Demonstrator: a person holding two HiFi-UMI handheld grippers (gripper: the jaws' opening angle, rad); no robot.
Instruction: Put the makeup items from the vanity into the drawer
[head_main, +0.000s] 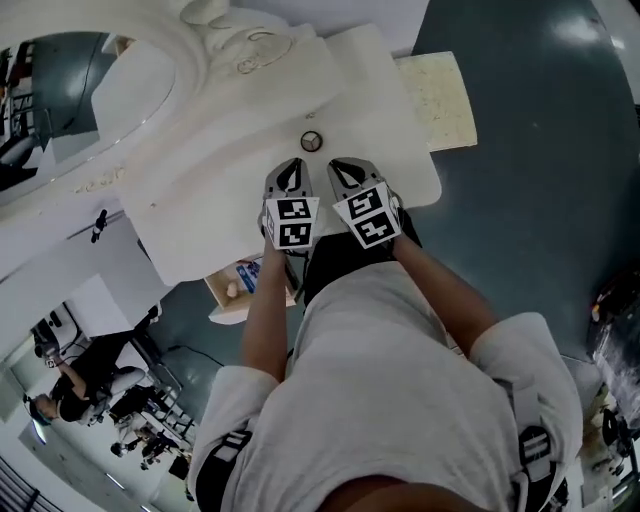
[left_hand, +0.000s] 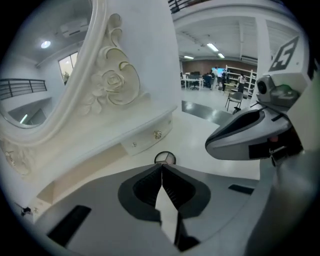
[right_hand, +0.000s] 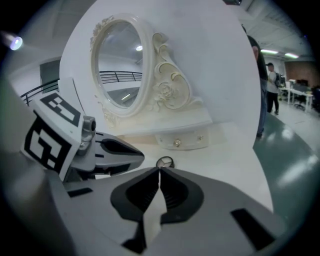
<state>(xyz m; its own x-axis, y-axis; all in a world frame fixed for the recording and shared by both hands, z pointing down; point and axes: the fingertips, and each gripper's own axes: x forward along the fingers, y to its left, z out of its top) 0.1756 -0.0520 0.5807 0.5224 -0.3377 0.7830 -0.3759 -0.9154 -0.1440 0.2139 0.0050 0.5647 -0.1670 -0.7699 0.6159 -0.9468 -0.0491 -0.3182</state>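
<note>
A small round compact (head_main: 311, 141) with a dark rim lies on the white vanity top (head_main: 200, 190), just beyond both grippers. My left gripper (head_main: 291, 165) and right gripper (head_main: 344, 165) hover side by side over the vanity's front, both shut and empty. In the left gripper view the shut jaws (left_hand: 162, 167) point at the compact (left_hand: 164, 158), close in front of them. From the right gripper (right_hand: 159, 171) the compact (right_hand: 164, 162) shows the same way. An open drawer (head_main: 222, 291) with a blue item inside sticks out below the vanity's front edge, left of the person's left arm.
An oval mirror (right_hand: 120, 70) in a carved white frame stands at the vanity's back, with a small knobbed drawer (right_hand: 181, 140) under it. A beige stool top (head_main: 440, 100) sits to the right of the vanity. People and office chairs are far off on the dark floor.
</note>
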